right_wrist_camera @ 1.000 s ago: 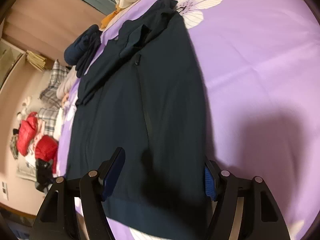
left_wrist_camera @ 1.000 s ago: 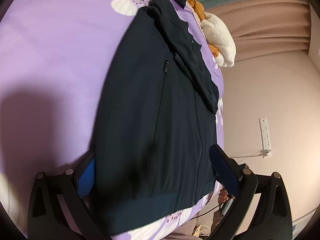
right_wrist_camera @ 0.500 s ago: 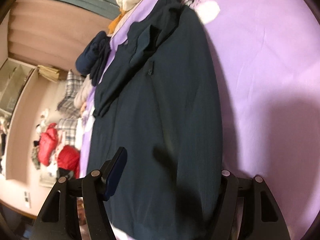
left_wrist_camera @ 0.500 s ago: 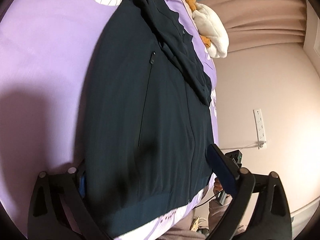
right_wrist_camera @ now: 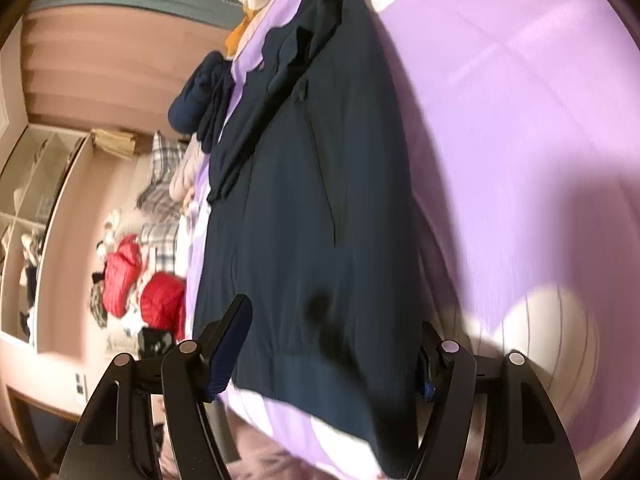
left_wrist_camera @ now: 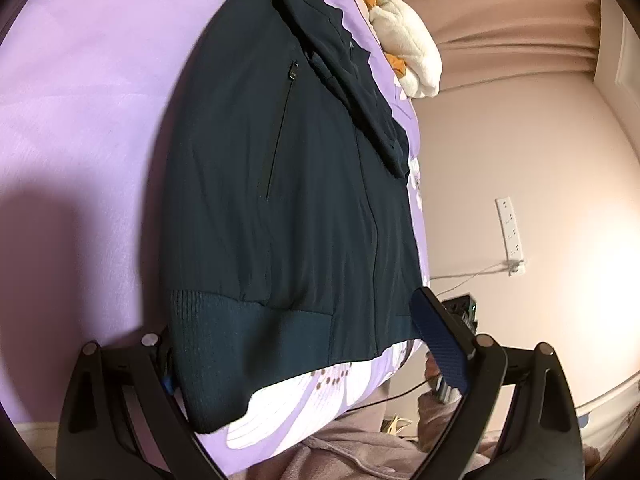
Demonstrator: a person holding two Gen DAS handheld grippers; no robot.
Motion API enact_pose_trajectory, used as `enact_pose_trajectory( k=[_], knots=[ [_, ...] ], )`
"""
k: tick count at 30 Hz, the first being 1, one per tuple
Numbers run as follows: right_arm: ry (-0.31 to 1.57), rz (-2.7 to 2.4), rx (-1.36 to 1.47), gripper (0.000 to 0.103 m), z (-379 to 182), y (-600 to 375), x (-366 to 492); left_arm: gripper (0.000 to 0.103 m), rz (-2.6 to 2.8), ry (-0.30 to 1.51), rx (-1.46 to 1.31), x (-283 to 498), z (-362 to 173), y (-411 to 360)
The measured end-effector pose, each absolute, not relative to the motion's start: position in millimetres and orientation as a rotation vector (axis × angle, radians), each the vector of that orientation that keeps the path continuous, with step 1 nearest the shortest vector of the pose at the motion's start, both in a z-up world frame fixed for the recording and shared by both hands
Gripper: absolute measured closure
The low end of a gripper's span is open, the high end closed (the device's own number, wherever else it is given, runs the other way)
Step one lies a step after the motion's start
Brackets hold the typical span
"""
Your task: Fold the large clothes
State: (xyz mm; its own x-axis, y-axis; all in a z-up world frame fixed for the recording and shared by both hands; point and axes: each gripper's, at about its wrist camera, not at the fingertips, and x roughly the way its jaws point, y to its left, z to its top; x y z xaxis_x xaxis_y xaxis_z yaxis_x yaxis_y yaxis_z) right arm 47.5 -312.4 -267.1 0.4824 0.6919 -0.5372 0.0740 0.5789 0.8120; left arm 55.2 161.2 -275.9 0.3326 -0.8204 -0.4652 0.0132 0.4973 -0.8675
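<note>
A dark navy zip-front jacket [left_wrist_camera: 288, 200] with a ribbed hem lies spread flat on a bed covered by a lilac sheet printed with large white flowers [left_wrist_camera: 88, 112]; its ribbed band [left_wrist_camera: 256, 344] points toward the cameras and its collar end lies far up the bed. One sleeve is folded in over the body, lying as a long dark strip [left_wrist_camera: 352, 88] along the jacket's side nearest the bed edge. A zipped pocket [left_wrist_camera: 280, 132] runs down the front panel. The left gripper [left_wrist_camera: 308, 356] straddles the ribbed hem with its jaws released and standing wide: the blue pad on one finger [left_wrist_camera: 440, 336] is clear of the cloth beside the bed edge, while the other finger is mostly hidden behind the hem corner. The right gripper [right_wrist_camera: 332, 360] likewise frames the hem, jaws apart and gripping nothing; its near finger with the dark blue pad [right_wrist_camera: 232, 348] hangs over the bed edge, the other sits at the jacket's far side on the sheet. This view is motion-blurred. At the head of the bed lie a cream and orange plush toy [left_wrist_camera: 408, 52] and a bundle of dark blue clothing [right_wrist_camera: 200, 96]. Red padded garments [right_wrist_camera: 140, 280] lie on the floor beside the bed.
</note>
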Motion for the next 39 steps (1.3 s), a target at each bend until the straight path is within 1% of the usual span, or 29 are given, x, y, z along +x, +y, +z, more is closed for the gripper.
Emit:
enact_pose_trajectory(
  k=[4, 11, 13, 15, 17, 20, 22, 23, 24, 25, 27, 29, 34, 35, 39],
  knots=[
    [1.007, 0.426, 0.873, 0.033, -265, -304, 45, 0.009, -0.626, 1.1, -0.945, 62, -280, 164],
    [0.988, 0.407, 0.874, 0.033, -264, -295, 66, 0.01, -0.577, 1.095, -0.993, 87, -278, 160],
    [0.984, 0.412, 0.868, 0.033, -264, -293, 72, 0.012, -0.567, 1.097, -0.991, 92, -277, 159],
    [0.979, 0.413, 0.853, 0.033, -263, -288, 80, 0.019, -0.563, 1.103, -0.987, 97, -277, 157],
    [0.974, 0.41, 0.832, 0.036, -262, -289, 81, 0.023, -0.562, 1.111, -0.98, 101, -277, 155],
    [0.975, 0.389, 0.802, 0.048, -262, -290, 82, 0.033, -0.559, 1.119, -0.965, 102, -278, 155],
    [0.974, 0.375, 0.798, 0.062, -264, -295, 79, 0.042, -0.544, 1.12, -0.954, 100, -278, 157],
    [0.973, 0.369, 0.8, 0.066, -264, -295, 78, 0.049, -0.537, 1.123, -0.952, 100, -279, 158],
    [0.971, 0.36, 0.803, 0.073, -266, -298, 76, 0.058, -0.527, 1.124, -0.952, 99, -281, 160],
    [0.969, 0.355, 0.805, 0.077, -267, -299, 75, 0.062, -0.516, 1.128, -0.954, 98, -282, 162],
    [0.962, 0.348, 0.817, 0.081, -270, -302, 71, 0.077, -0.496, 1.134, -0.956, 97, -287, 165],
    [0.953, 0.344, 0.814, 0.081, -269, -302, 69, 0.085, -0.479, 1.136, -0.956, 97, -289, 165],
    [0.948, 0.335, 0.771, 0.082, -261, -296, 69, 0.085, -0.538, 1.088, -0.956, 93, -282, 164],
    [0.942, 0.34, 0.758, 0.083, -258, -293, 69, 0.085, -0.547, 1.081, -0.956, 94, -280, 162],
    [0.896, 0.391, 0.71, 0.083, -243, -286, 68, 0.085, -0.606, 1.048, -0.95, 94, -272, 160]
  ],
)
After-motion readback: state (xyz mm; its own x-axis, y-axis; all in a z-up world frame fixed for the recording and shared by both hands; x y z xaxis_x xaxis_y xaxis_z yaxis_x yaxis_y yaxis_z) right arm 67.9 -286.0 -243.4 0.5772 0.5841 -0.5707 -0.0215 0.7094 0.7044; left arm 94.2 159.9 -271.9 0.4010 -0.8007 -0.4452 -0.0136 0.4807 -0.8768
